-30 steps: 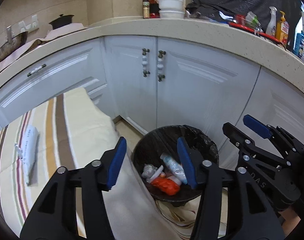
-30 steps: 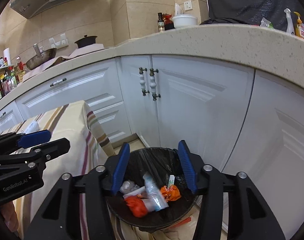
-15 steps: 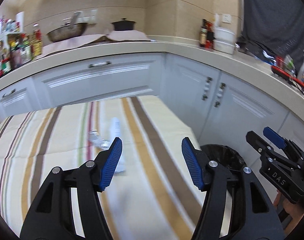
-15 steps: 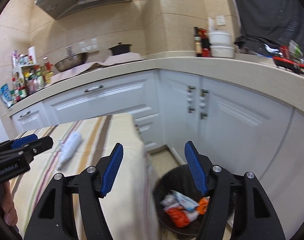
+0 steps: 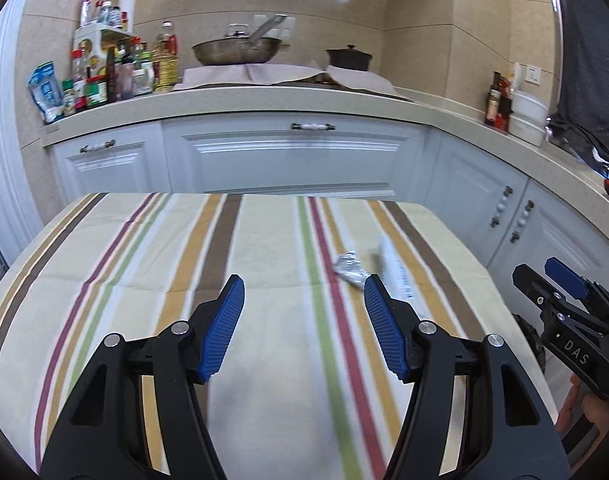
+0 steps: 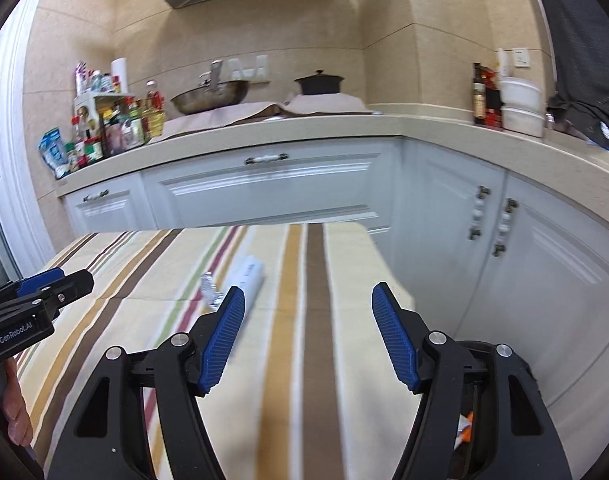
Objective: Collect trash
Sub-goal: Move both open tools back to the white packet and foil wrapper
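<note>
A crumpled silver foil scrap [image 5: 349, 270] and a white flat wrapper [image 5: 392, 268] lie side by side on the striped tablecloth [image 5: 184, 264], right of middle. My left gripper [image 5: 304, 300] is open and empty, hovering over the cloth just short of them. In the right wrist view the foil [image 6: 209, 292] and the wrapper [image 6: 249, 276] lie ahead left of my right gripper [image 6: 307, 310], which is open and empty above the table's right edge. The black trash bin [image 6: 470, 432] with trash in it sits low at the right, mostly hidden by my right finger.
White kitchen cabinets [image 5: 296, 156] run behind and to the right of the table. The counter [image 5: 264, 96] holds a wok, a black pot and bottles. The bin's rim [image 5: 534, 344] shows past the table's right edge, under the right gripper [image 5: 560, 292].
Both grippers swung left and up from over the bin to over the table. The bin has dropped to the lower right; the foil and wrapper are now ahead. Both stay open.
</note>
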A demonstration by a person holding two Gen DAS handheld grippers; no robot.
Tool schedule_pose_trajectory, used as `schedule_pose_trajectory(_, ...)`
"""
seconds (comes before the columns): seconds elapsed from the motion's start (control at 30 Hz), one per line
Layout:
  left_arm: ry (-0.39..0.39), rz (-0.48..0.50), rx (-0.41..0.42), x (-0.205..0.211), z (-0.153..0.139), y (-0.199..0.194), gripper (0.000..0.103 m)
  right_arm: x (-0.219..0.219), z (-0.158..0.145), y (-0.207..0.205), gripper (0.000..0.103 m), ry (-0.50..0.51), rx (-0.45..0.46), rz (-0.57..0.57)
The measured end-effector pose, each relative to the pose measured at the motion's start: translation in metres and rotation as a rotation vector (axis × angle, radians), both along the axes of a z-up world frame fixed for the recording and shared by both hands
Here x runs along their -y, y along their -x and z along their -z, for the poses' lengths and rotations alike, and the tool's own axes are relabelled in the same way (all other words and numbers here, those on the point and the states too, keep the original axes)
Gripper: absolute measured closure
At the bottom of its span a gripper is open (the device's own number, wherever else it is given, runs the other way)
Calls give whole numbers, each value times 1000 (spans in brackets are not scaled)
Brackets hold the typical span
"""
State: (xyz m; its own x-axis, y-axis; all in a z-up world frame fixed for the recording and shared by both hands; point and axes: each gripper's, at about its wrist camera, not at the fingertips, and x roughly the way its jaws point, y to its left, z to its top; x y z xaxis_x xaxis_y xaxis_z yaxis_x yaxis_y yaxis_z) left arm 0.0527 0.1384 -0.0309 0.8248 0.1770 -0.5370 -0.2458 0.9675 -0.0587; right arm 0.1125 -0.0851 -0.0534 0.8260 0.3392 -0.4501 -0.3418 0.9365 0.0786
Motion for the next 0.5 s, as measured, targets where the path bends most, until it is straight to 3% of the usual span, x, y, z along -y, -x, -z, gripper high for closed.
schedule_pose_trajectory(0.5, 35, -107, -35, -58, 21, -1, 42, -58, 18, -32, 38, 37, -72, -70)
